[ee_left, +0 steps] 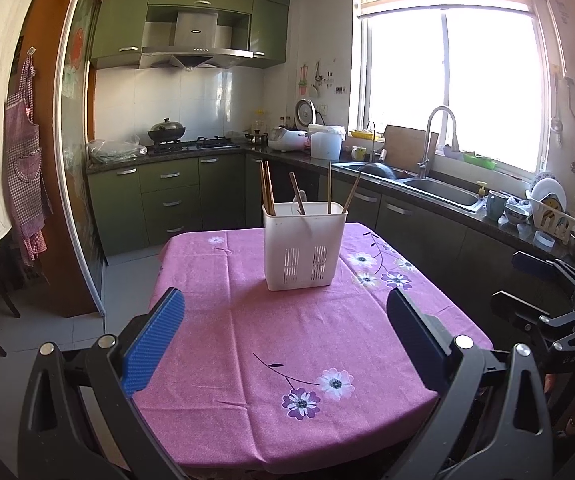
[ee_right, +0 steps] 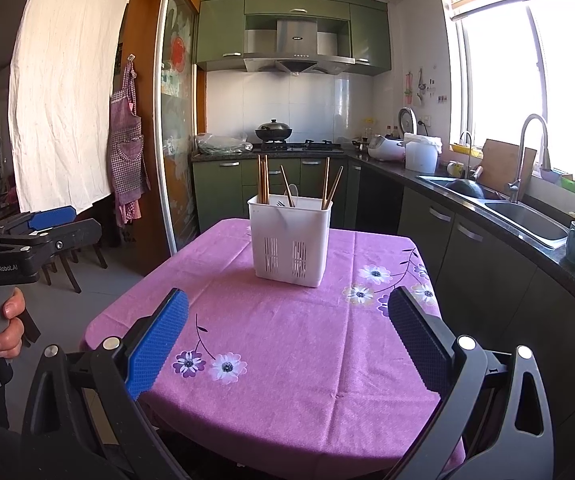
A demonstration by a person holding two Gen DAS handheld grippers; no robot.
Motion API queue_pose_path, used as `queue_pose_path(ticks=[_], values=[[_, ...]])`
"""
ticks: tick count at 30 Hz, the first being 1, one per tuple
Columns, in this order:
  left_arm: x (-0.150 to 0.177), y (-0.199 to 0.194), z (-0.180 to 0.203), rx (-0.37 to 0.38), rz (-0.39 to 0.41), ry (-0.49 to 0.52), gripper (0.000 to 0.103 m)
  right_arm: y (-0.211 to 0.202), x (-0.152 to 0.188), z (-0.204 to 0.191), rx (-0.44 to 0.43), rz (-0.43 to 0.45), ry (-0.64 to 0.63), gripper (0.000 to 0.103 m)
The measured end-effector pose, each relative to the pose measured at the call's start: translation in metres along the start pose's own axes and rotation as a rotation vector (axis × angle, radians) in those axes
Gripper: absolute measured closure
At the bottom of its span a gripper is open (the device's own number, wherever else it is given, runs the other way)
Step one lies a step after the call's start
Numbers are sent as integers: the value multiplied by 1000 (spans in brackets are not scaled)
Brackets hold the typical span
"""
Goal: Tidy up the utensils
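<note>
A white plastic utensil holder (ee_left: 304, 246) stands upright near the far side of the table with the pink flowered cloth (ee_left: 287, 340). Several wooden chopsticks (ee_left: 267, 188) and a pale spoon stick up out of it. The holder also shows in the right wrist view (ee_right: 289, 240), with the chopsticks (ee_right: 263, 179). My left gripper (ee_left: 285, 334) is open and empty, above the near part of the table, well short of the holder. My right gripper (ee_right: 287, 338) is open and empty, likewise short of the holder. The left gripper also shows at the left edge of the right wrist view (ee_right: 63, 220).
Green kitchen cabinets line the back and right. The counter holds a wok on the stove (ee_left: 166, 130), a rice cooker (ee_left: 287, 136), a white bucket (ee_left: 326, 142), a sink with tap (ee_left: 439, 184) and a dish rack (ee_left: 555, 216). Chairs (ee_right: 71, 268) stand left of the table.
</note>
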State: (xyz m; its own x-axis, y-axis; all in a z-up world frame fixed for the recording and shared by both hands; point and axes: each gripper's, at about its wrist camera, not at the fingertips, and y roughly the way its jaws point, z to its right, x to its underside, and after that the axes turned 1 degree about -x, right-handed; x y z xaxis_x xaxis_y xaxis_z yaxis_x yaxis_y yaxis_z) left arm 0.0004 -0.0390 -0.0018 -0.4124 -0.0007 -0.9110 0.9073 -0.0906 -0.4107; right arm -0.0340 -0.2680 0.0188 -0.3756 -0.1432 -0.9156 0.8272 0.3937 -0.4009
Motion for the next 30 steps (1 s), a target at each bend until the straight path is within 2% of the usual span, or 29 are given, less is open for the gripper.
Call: queue_pose_path(ticks=[4, 7, 10, 17, 19, 23, 27, 30], values=[[-1, 1, -3, 4, 4, -6, 7, 2, -1, 0, -5, -3, 2, 5], [-1, 2, -5, 57, -2, -30, 7, 5, 1, -1, -7, -11, 1, 5], [1, 1, -2, 18, 14, -9, 7, 6, 2, -1, -14, -15, 0, 5], [1, -2, -5, 59, 43, -30, 7, 7, 2, 0, -22, -20, 3, 5], [1, -4, -5, 49, 51, -27, 7, 8, 2, 1, -24, -22, 4, 5], [0, -2, -4, 34, 41, -15, 7, 11, 1, 2, -27, -25, 4, 5], [-1, 2, -9, 29, 26, -46, 7, 13, 2, 3, -30, -29, 6, 5], [0, 5, -14, 52, 14, -68, 7, 14, 2, 3, -32, -31, 8, 5]])
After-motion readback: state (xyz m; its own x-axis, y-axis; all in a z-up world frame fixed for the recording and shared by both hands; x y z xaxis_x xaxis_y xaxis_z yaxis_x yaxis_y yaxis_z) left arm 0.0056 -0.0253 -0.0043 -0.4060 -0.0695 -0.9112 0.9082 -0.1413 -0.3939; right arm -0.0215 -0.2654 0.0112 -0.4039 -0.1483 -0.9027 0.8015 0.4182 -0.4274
